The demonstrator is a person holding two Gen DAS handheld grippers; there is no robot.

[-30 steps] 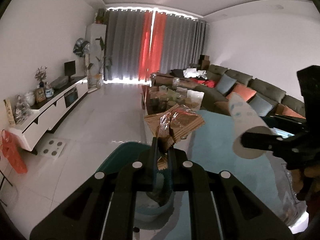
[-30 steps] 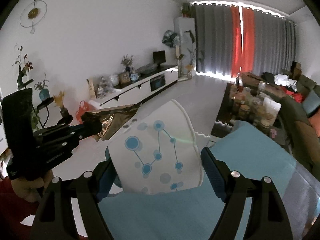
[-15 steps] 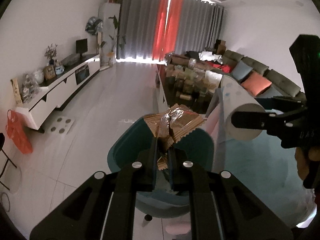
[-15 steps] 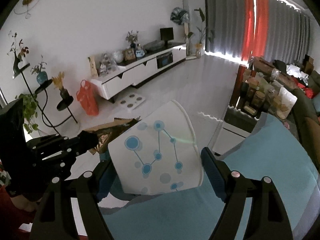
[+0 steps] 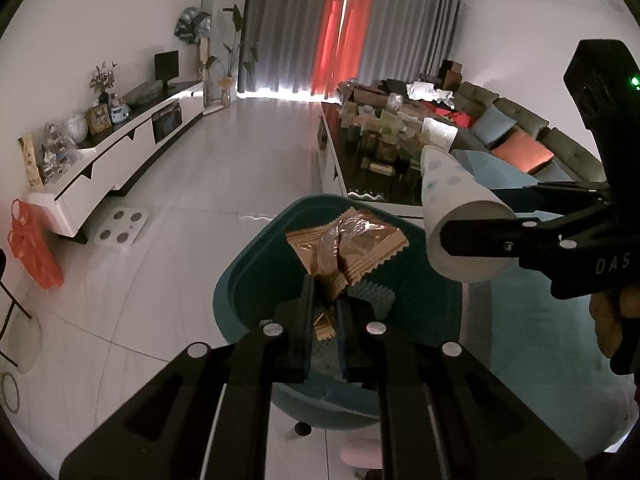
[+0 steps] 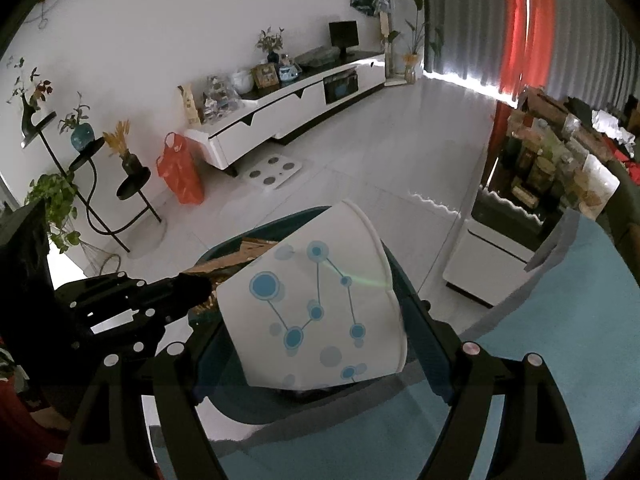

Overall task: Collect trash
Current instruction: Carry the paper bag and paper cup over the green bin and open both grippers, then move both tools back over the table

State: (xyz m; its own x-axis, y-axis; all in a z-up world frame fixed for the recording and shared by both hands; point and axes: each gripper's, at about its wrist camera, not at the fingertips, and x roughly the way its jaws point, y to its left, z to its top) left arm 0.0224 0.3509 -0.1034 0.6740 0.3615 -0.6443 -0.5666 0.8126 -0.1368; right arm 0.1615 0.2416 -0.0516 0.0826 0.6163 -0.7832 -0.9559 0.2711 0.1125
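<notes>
Over the teal bin (image 5: 256,272), the left tool (image 5: 325,312) pinches a wrapper (image 5: 348,246); the right tool (image 6: 316,344) clamps a paper cup (image 6: 316,308), seemingly above the rim. Released off-centre, either lands on the floor (image 5: 224,184).

You face a dim living room, pale tiled floor (image 5: 240,168), white walls (image 5: 100,20), grey and red curtains (image 5: 344,28) backlit at the far end, a long white TV cabinet (image 5: 132,140) on your left, a dark sofa (image 5: 520,128) with cushions on your right.
</notes>
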